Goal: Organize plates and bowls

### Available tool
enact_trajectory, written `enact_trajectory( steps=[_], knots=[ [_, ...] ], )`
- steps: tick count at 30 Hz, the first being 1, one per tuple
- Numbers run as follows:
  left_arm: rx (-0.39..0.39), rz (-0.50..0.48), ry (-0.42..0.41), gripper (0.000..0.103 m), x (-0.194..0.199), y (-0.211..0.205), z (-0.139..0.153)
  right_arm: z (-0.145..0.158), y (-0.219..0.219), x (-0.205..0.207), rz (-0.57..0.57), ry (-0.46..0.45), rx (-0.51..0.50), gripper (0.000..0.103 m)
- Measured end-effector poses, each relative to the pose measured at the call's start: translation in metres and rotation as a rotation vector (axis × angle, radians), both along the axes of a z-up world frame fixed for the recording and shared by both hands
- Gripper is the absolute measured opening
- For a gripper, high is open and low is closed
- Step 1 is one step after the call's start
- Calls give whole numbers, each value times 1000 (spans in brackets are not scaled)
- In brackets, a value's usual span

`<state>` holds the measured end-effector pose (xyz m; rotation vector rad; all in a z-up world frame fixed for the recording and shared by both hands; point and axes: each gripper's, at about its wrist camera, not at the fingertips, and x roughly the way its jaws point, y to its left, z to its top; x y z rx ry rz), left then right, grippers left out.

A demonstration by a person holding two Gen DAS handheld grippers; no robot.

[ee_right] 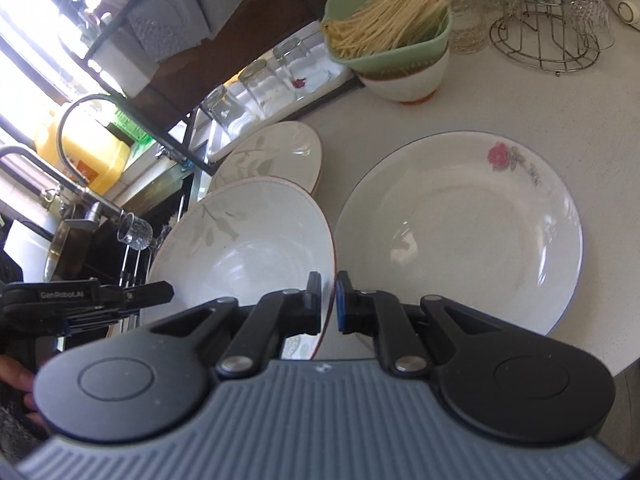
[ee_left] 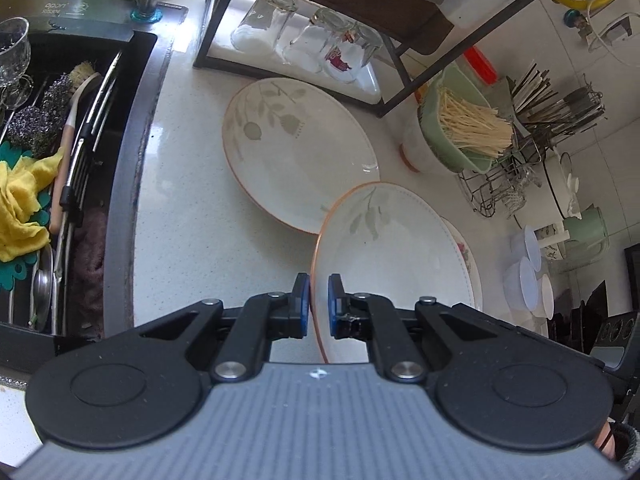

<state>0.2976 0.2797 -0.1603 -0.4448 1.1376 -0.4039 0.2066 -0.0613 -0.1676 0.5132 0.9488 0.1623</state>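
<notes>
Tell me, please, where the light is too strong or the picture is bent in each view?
Left wrist view: glare washes out the tray under the glasses, and the fisheye curves the sink edge. Right wrist view: the window area is overexposed, and the rose plate shows bright reflections.

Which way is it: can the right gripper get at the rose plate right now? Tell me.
Probably not yet. The right gripper is shut on the rim of the leaf-pattern bowl, which the left gripper also clamps. The rose plate lies uncovered just beside it on the counter.
</notes>
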Motion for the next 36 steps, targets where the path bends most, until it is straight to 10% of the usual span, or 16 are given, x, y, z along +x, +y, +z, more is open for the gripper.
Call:
enact_trajectory(
  steps=[19,36],
  knots=[
    [35,-30,21,11,47,-105,4,-7,-95,44,2,15,-13,10],
    [217,-111,99,11,59,-174,-30,-45,-129,52,9,107,-51,12]
  ],
)
